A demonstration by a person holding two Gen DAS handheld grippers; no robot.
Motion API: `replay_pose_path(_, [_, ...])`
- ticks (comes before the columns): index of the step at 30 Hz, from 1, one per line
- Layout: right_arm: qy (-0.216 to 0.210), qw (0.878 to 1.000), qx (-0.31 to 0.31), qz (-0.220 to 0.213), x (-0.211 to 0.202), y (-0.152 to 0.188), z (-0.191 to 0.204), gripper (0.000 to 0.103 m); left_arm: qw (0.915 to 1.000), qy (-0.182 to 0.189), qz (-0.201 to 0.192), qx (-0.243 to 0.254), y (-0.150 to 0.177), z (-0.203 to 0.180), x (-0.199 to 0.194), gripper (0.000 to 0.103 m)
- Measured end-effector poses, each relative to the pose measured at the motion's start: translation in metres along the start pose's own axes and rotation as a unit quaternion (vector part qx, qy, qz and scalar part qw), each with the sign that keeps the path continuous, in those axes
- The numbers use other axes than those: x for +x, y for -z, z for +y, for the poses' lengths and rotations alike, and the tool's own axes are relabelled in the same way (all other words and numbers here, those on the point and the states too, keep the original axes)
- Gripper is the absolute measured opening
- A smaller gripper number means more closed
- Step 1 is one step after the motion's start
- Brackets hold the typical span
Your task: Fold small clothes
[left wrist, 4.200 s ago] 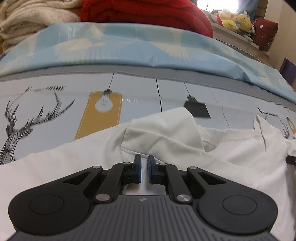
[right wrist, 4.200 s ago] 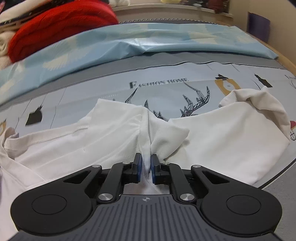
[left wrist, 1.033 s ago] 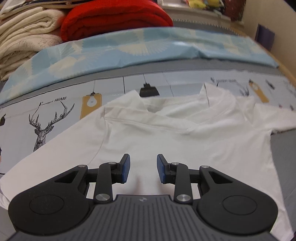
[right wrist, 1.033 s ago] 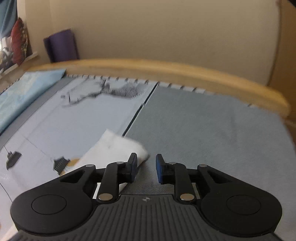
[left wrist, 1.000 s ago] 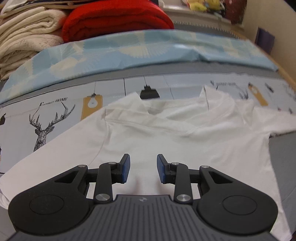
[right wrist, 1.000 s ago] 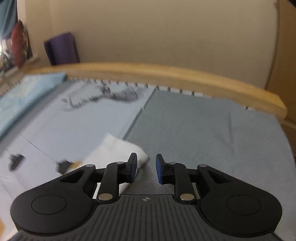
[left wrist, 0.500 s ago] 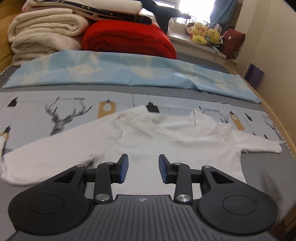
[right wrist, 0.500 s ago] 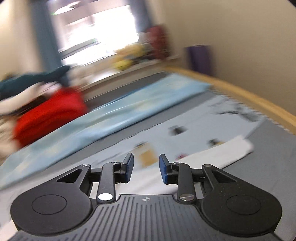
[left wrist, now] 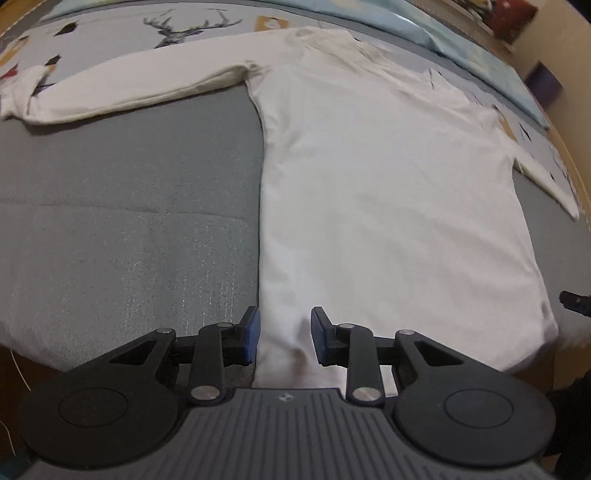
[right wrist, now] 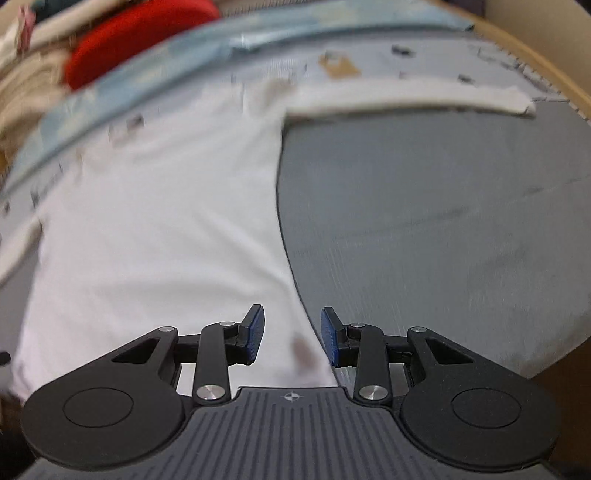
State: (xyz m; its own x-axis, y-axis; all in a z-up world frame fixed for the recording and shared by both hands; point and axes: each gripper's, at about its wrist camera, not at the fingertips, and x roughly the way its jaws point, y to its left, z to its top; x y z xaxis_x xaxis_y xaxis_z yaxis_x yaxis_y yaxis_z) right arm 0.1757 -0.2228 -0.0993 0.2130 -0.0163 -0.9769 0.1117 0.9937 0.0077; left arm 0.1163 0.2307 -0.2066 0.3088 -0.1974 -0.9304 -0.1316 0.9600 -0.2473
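White top [left wrist: 388,192] flat under left claw [left wrist: 284,338], jaws closing, hem corner btwn.

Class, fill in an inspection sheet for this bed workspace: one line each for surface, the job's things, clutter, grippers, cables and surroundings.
Surface: grey woven bed cover in front, pale printed sheet with deer drawings beyond it.
Job's things: white long-sleeved cotton shirt spread flat, both sleeves stretched out sideways, hem nearest the cameras.
Clutter: red folded blanket and cream folded blankets at the far end, blurred.
Grippers: left gripper over the shirt's hem corner, jaws closing, not yet pressing the cloth; right gripper open over the opposite hem corner.
Cables: thin pale cord at the bed's near left edge.
Surroundings: wooden bed rail, beige wall.
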Motion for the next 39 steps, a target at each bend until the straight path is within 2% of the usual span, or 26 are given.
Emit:
replay_pose_path(5, [0.013, 0.998, 0.005, 0.064, 0.025, 0.012, -0.008, 0.035, 0.9977, -0.012, 0.043, -0.051, 0.005, 0.017, 0.013, 0.032])
replay_pose_path(7, [0.016, 0.996, -0.004, 0.086, 0.033, 0.018, -0.006, 0.035, 0.9972, -0.014, 0.057, -0.046, 0.005, 0.015, 0.019, 0.032])
replay_pose_path(9, [0.027, 0.996, -0.029, 0.084, 0.039, 0.020, -0.001, 0.034, 0.9969, -0.028, 0.067, -0.030, 0.009, 0.010, 0.024, 0.032])
replay_pose_path(10, [0.031, 0.995, -0.038, 0.082, 0.039, 0.020, -0.003, 0.022, 0.9970, -0.032, 0.066, -0.024, 0.009, 0.008, 0.025, 0.032])
replay_pose_path(11, [0.031, 0.996, -0.042, 0.079, 0.038, 0.020, -0.001, 0.009, 0.9973, -0.034, 0.062, -0.020, 0.009, 0.007, 0.024, 0.023])
replay_pose_path(12, [0.027, 0.996, -0.035, 0.077, 0.036, 0.019, -0.003, 0.005, 0.9978, -0.032, 0.056, -0.016, 0.009, 0.005, 0.021, 0.006])
replay_pose_path(13, [0.023, 0.997, -0.021, 0.072, 0.033, 0.016, -0.007, 0.004, 0.9984, -0.026, 0.048, -0.013, 0.009, 0.003, 0.017, 0.006])
replay_pose_path(15, [0.030, 0.999, 0.017, 0.041, 0.020, 0.009, -0.020, 0.004, 0.9997, -0.008, 0.021, 0.001, 0.010, -0.005, 0.005, 0.006])
replay_pose_path(17, [0.035, 0.998, 0.041, 0.030, 0.012, 0.008, -0.033, 0.004, 0.9992, -0.019, 0.033, 0.014, 0.012, -0.006, 0.005, 0.006])
replay_pose_path(19, [0.043, 0.997, 0.033, 0.058, 0.021, 0.012, -0.034, 0.004, 0.9959, -0.060, 0.064, 0.022, 0.018, -0.003, 0.017, 0.006])
replay_pose_path(21, [0.045, 0.995, 0.016, 0.089, 0.031, 0.020, -0.029, 0.005, 0.9956, -0.062, 0.068, 0.019, 0.018, 0.000, 0.016, 0.006])
replay_pose_path(23, [0.042, 0.995, -0.007, 0.091, 0.028, 0.023, -0.021, 0.005, 0.9958, -0.061, 0.067, 0.013, 0.016, 0.002, 0.014, 0.007])
replay_pose_path(25, [0.042, 0.995, -0.003, 0.088, 0.026, 0.023, -0.020, 0.005, 0.9970, -0.054, 0.055, 0.011, 0.015, 0.002, 0.007, 0.010])
replay_pose_path(28, [0.049, 0.997, 0.009, 0.066, 0.021, 0.020, -0.021, 0.006, 0.9984, -0.048, 0.002, 0.029, 0.011, -0.007, -0.010, 0.014])
replay_pose_path(31, [0.052, 0.998, 0.007, 0.026, 0.011, 0.014, -0.016, 0.006, 0.9989, -0.018, -0.028, 0.033, 0.007, -0.010, -0.021, 0.014])
replay_pose_path(32, [0.038, 0.999, 0.005, 0.018, 0.007, 0.014, -0.014, 0.006, 0.9990, -0.004, -0.029, 0.034, 0.006, -0.012, -0.021, 0.014])
replay_pose_path(34, [0.015, 1.000, -0.003, 0.022, 0.010, 0.012, -0.009, 0.009, 0.9992, 0.015, -0.005, 0.037, 0.009, -0.017, -0.013, 0.017])
replay_pose_path(35, [0.013, 0.999, -0.012, 0.035, 0.015, 0.014, -0.007, 0.013, 0.9987, 0.012, 0.026, 0.042, 0.011, -0.020, -0.001, 0.022])
replay_pose_path(36, [0.017, 0.998, -0.021, 0.059, 0.023, 0.018, -0.005, 0.019, 0.9969, -0.005, 0.061, 0.050, 0.014, -0.023, 0.012, 0.024])
replay_pose_path(37, [0.026, 0.996, -0.028, 0.084, 0.031, 0.019, -0.003, 0.020, 0.9934, -0.032, 0.089, 0.065, 0.017, -0.029, 0.025, 0.024])
replay_pose_path(38, [0.037, 0.994, -0.038, 0.098, 0.038, 0.024, -0.003, 0.020, 0.9927, -0.038, 0.085, 0.076, 0.019, -0.032, 0.026, 0.026])
replay_pose_path(39, [0.042, 0.994, -0.048, 0.092, 0.036, 0.023, 0.000, 0.020, 0.9930, -0.037, 0.077, 0.082, 0.017, -0.036, 0.022, 0.028])
